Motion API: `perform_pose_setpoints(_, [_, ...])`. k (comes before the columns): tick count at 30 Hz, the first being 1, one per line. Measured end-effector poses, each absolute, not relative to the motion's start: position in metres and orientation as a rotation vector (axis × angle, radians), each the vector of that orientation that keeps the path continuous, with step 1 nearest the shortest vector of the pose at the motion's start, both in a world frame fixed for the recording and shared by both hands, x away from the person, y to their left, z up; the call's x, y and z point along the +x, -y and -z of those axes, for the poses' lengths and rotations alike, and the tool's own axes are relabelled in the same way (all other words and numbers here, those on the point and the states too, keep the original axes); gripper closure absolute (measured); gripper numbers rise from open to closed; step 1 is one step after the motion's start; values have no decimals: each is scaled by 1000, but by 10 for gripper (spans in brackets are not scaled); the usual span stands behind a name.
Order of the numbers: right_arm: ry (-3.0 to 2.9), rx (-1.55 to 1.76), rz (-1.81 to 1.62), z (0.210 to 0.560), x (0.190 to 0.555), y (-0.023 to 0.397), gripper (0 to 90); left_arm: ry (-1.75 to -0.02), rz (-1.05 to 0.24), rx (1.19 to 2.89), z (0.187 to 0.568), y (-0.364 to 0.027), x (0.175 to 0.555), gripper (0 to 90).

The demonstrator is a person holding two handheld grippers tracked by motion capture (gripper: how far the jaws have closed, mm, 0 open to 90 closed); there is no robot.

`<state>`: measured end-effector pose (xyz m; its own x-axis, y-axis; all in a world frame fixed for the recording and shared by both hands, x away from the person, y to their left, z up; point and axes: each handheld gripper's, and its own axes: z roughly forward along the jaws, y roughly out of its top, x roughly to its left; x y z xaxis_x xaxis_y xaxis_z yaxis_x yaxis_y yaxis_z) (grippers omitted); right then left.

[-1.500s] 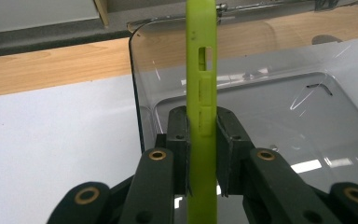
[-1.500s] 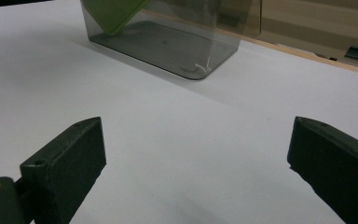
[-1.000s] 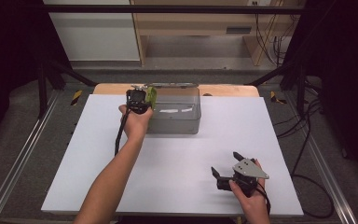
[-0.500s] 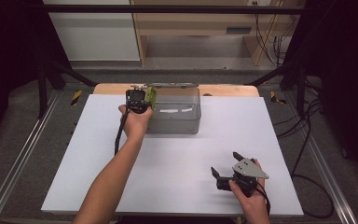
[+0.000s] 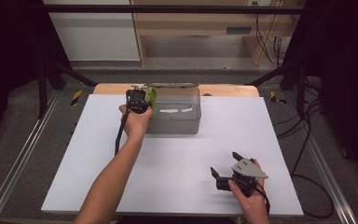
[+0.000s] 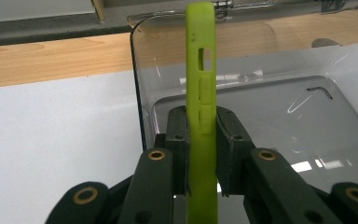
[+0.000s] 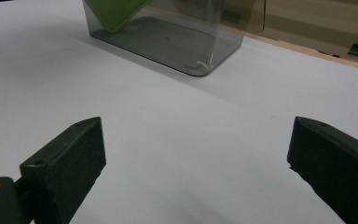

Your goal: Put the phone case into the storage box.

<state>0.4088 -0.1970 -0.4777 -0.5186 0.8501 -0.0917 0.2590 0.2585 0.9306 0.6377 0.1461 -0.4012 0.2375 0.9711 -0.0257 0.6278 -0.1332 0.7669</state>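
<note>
High view: the left gripper (image 5: 140,99) holds a green phone case (image 5: 152,97) at the clear box (image 5: 175,122), and almost nothing has moved in the last second.

Left arm, green phone case and clear box all sit in the same spots as one second ago, so the hand seems to be waiting just over the box's left edge. In the left gripper view the jaws are shut tight on the case (image 6: 202,116), which stands up thin and straight, with the box (image 6: 261,107) right behind it. The right gripper (image 5: 228,173) rests low on the white table (image 5: 74,177), far from the box, and its jaws are wide open with nothing in them. I think the case is about to go down into the box, but it is not let go yet.
</note>
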Motion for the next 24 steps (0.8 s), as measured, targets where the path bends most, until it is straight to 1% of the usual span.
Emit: perform_pose_setpoints(24, [-1930, 1005, -1254, 478, 409, 197, 44, -1492, -654, 1845, 408, -146, 640, 758])
